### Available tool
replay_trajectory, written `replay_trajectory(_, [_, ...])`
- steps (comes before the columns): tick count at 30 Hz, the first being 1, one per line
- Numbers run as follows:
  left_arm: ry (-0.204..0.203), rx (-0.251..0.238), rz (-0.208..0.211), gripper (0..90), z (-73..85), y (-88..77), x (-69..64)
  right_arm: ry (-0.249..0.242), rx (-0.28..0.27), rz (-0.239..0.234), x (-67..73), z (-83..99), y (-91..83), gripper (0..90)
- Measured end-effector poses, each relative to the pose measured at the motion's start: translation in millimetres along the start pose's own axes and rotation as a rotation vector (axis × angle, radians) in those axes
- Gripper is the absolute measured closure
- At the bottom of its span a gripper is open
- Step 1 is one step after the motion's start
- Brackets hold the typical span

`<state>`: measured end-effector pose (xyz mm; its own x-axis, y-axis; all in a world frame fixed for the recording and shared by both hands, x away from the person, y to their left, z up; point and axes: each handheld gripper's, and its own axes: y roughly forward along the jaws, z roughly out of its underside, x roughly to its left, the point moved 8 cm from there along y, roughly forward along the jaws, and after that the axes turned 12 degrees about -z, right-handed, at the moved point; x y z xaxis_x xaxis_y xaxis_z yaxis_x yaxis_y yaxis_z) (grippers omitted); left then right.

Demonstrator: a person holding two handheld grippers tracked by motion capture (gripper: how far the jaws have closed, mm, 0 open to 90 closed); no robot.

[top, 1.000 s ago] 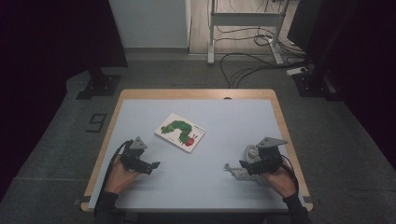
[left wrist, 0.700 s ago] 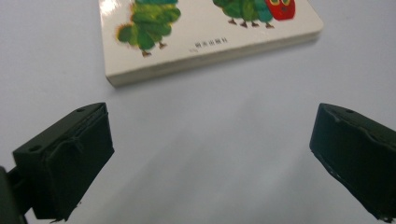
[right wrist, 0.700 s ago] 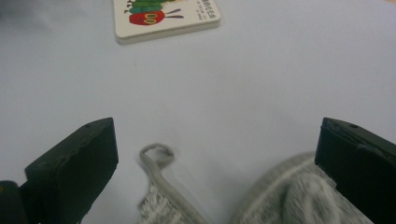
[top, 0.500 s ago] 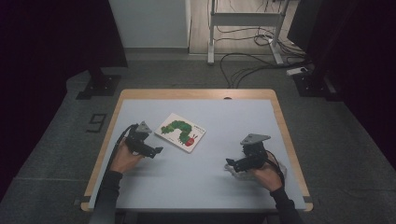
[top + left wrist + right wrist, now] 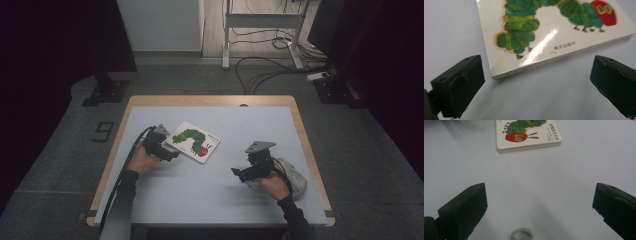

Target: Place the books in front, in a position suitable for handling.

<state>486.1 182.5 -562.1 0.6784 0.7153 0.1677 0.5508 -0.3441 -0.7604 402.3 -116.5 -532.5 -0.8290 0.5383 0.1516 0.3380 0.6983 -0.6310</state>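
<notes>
The counter (image 5: 210, 195) has a pale blue-grey top with a light wooden edge and stands on a grey carpeted floor (image 5: 60, 165). Beyond its far side are a white panel (image 5: 160, 25), a metal stand (image 5: 260, 30) and loose black cables (image 5: 265, 72); dark curtains (image 5: 55, 45) close off the left and right of the room. A flat mark shaped like a 9 (image 5: 103, 132) lies on the floor to the left of the counter.

A white board book (image 5: 193, 142) with a green caterpillar and red head on its cover lies flat on the counter, left of centre and toward the far half. No containers are on the counter.

The left tool (image 5: 167, 152) sits just beside the book's near left corner, held by the person's left hand (image 5: 141, 162). In the left gripper view its jaws stand wide apart with nothing between them, and the book's corner (image 5: 496, 75) lies just ahead of the gap.

The right tool (image 5: 237, 173) hangs over the near right part of the counter, well apart from the book, in the right hand (image 5: 272, 182). Its jaws are also spread wide and grasp nothing. A pale grey cloth-like thing (image 5: 295, 180) lies by that hand; I cannot tell what it is. In the right gripper view a small pale ring (image 5: 522, 235) lies on the counter between the jaws.
</notes>
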Motion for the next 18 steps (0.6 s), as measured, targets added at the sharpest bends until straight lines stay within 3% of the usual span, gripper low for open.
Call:
replay_trajectory(9, [0.016, 0.042, 0.031, 0.0, 8.3, 21.1, 1.1, -0.005, -0.007, -0.017, 4.3, -10.0, 20.1, 0.0])
replay_trajectory(11, [0.033, 0.047, 0.020, 0.0, 8.8, 22.7, 1.0, -0.007, -0.005, -0.021, 5.0, -11.8, 24.4, 0.1])
replay_trajectory(18, [0.023, 0.046, 0.010, 0.0, 8.8, 22.5, -2.0, 0.009, 0.001, -0.030, 2.1, -12.9, 36.1, 0.4])
